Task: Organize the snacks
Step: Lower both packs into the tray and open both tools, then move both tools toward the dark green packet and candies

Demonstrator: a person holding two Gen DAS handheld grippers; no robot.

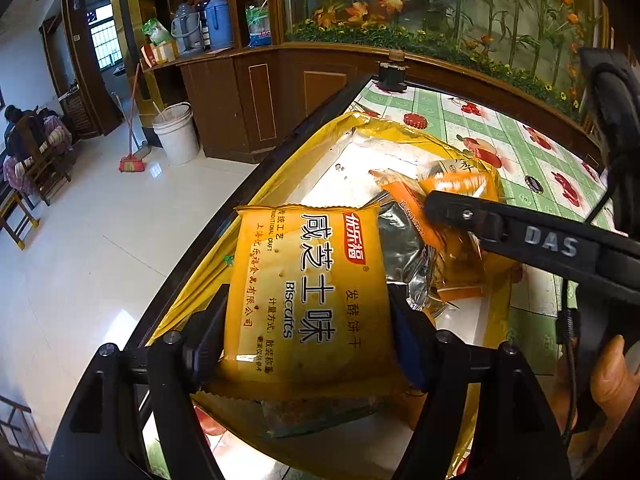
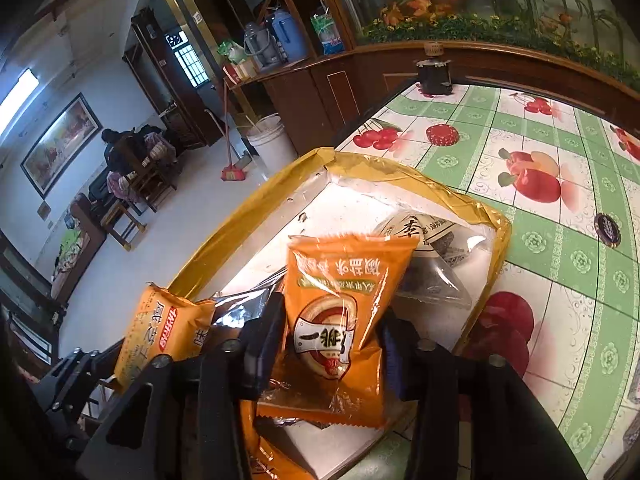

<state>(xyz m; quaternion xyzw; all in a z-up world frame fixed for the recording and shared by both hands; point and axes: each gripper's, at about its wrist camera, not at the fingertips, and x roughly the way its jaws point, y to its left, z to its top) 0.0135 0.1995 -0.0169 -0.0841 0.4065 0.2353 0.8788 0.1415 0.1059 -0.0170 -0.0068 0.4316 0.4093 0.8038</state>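
Observation:
My left gripper (image 1: 308, 316) is shut on a yellow biscuit packet (image 1: 308, 292) and holds it over the near end of a shallow tray with yellow-taped walls (image 1: 288, 168). My right gripper (image 2: 332, 332) is shut on an orange snack packet (image 2: 340, 304) over the same tray (image 2: 256, 220). The right gripper's finger (image 1: 480, 220) reaches in from the right in the left wrist view. The biscuit packet also shows at the left of the right wrist view (image 2: 160, 336). A clear triangular packet (image 2: 436, 264) and a silver foil packet (image 1: 404, 248) lie in the tray.
The tray sits at the left edge of a table with a green fruit-print cloth (image 2: 560, 208). A red bottle cap (image 2: 442, 135), a dark round cap (image 2: 607, 229) and a black pot (image 2: 434, 76) stand on it. A white bucket (image 1: 176, 132) and broom stand on the floor.

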